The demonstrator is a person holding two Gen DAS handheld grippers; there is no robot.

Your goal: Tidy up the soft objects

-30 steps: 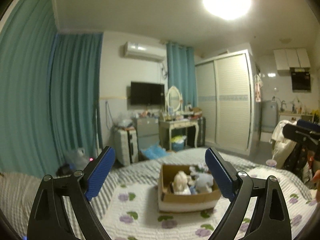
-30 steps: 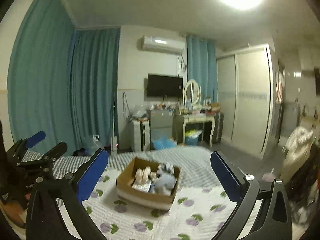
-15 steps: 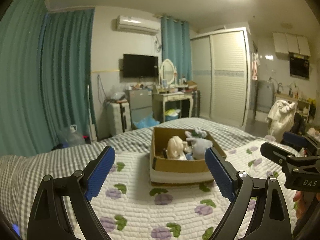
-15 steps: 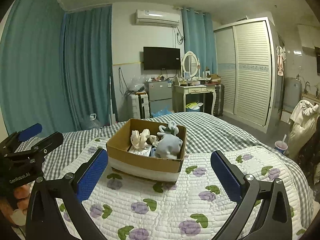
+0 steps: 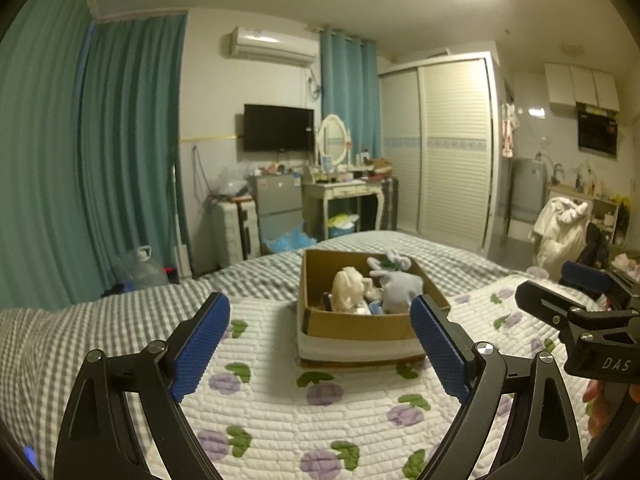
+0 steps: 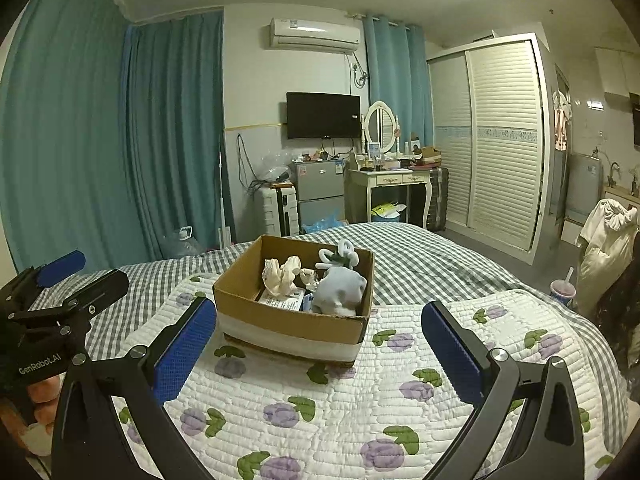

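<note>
Left gripper (image 5: pixel 320 336) spread wide, empty, over the floral quilt (image 5: pixel 280 412). Cardboard box (image 6: pixel 294 326) ahead holds cream plush (image 6: pixel 280 274) and grey plush (image 6: pixel 340 290). Right gripper (image 6: pixel 320 346) also wide, empty. Fits toys just packed or awaiting unpacking; step unclear.

box (image 6: pixel 294 322) on quilt (image 6: pixel 340 412) | toys (image 6: pixel 338 290) in box | desk (image 6: pixel 390 182) behind bed

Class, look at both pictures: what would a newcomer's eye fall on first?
Likely the cardboard box in the middle of the flowered quilt, with a grey soft toy and a cream one inside. Next, each open gripper in the foreground, blue-padded and empty.
</note>
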